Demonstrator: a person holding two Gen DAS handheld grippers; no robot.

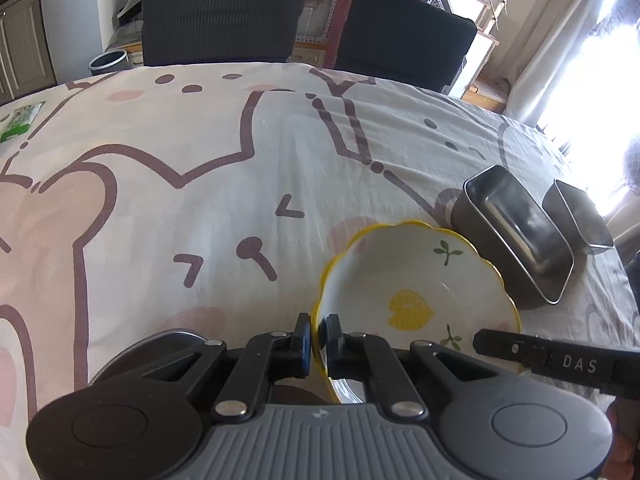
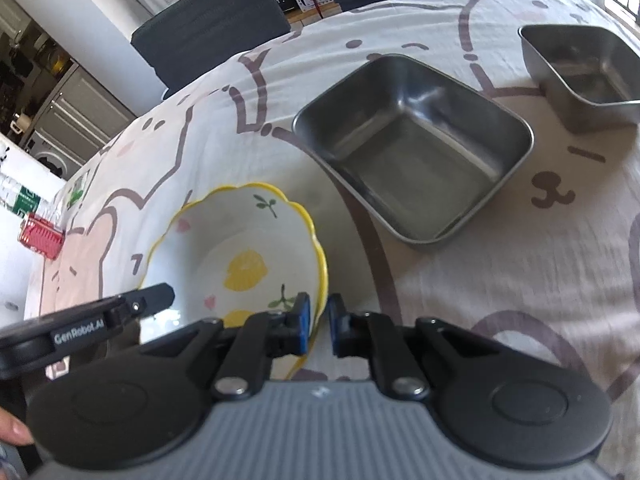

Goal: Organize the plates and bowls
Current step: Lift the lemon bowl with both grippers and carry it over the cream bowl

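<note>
- The bench (image 1: pixel 200 184) is covered by a pale cloth printed with brown cartoon outlines and pink patches, and it carries every dish in view.
- Two dark padded chairs (image 1: pixel 220 16) stand at its far edge.
- A large rectangular steel tray (image 2: pixel 412 148) sits open side up just beyond the ceramic bowl, close to it; whether the two touch is hard to tell.
- A smaller steel tray (image 2: pixel 580 76) stands just beyond the large one, to its right in the right wrist view, with a narrow gap between them.
- The bowl (image 1: pixel 412 296), white with a scalloped yellow rim, a lemon and green sprigs painted inside, rests near the bench's near edge, between the two tools.
- The left hand-held gripper (image 1: pixel 316 338) is closed down narrow on the bowl's near-left rim, one blue pad outside the wall and one inside.
- The right hand-held gripper (image 2: pixel 318 322) is pinched on the bowl's right rim, its left pad inside the wall and its right pad outside.
- A fingertip (image 2: pixel 14 432) shows at the lower left corner of the right wrist view.
- A small green packet (image 1: pixel 18 122) lies at the bench's far left edge.
</note>
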